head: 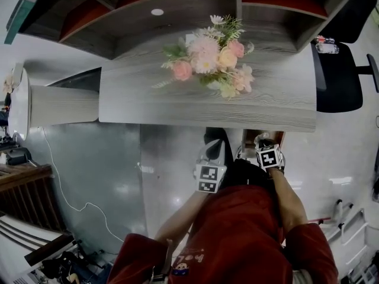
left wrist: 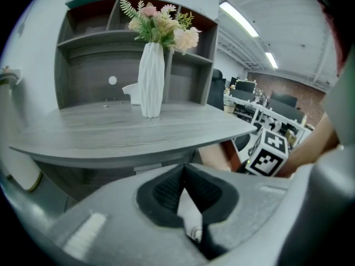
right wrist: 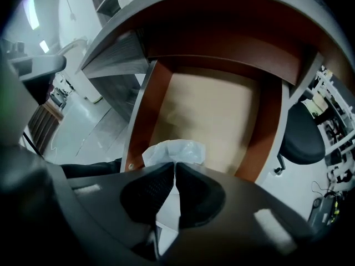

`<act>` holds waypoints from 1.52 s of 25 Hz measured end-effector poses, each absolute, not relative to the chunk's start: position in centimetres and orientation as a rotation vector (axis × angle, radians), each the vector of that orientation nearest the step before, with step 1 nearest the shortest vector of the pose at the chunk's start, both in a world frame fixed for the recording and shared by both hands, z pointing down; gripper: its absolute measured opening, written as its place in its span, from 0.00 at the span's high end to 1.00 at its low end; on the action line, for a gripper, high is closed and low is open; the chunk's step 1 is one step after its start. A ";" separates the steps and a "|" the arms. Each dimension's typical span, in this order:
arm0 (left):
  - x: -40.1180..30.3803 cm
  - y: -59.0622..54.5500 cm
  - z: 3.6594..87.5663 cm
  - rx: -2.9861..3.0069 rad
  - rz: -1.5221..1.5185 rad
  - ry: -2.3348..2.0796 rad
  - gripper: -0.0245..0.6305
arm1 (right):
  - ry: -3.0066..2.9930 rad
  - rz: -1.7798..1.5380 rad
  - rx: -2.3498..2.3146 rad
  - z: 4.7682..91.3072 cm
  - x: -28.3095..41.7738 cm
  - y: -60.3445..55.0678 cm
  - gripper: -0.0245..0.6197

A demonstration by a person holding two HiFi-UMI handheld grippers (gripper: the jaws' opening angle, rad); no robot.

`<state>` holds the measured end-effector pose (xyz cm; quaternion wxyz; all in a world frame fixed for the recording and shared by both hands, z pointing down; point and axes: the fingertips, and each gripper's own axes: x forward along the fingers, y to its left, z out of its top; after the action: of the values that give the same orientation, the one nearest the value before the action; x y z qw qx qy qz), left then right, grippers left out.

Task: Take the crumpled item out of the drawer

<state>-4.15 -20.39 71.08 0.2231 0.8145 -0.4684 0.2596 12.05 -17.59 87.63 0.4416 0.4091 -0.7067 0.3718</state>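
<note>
A crumpled white item [right wrist: 175,151] lies at the near end of the open drawer [right wrist: 141,115], which has a tan floor and reddish-brown walls. My right gripper [right wrist: 175,165] is shut on the item, and its near edge is pinched between the pads. In the head view the right gripper [head: 265,142] reaches into the drawer [head: 278,136] just under the desk's front edge, so the item is hidden there. My left gripper [head: 213,149] hangs beside it to the left, below the desk, and is shut [left wrist: 183,169] with nothing held.
The grey wood desk [head: 266,93] overhangs the drawer and carries a white vase of flowers [left wrist: 151,82]. Shelving stands behind it [left wrist: 83,43]. A black office chair [head: 337,76] stands to the right. A person's red-sleeved arms fill the lower part of the head view.
</note>
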 end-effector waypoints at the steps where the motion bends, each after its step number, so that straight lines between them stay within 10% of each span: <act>1: -4.1 -20.4 71.0 2.251 0.715 -1.294 0.96 | -1.757 0.921 1.019 87.4 12.0 -17.6 0.94; 38: -4.4 -18.7 65.5 2.285 0.599 -1.410 0.96 | -2.020 0.695 1.139 70.2 11.9 -16.7 0.95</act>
<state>-4.41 -18.67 65.48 0.1940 0.8147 -0.5030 0.2136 11.86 -16.65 70.16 0.3528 0.4402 -0.7807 0.2688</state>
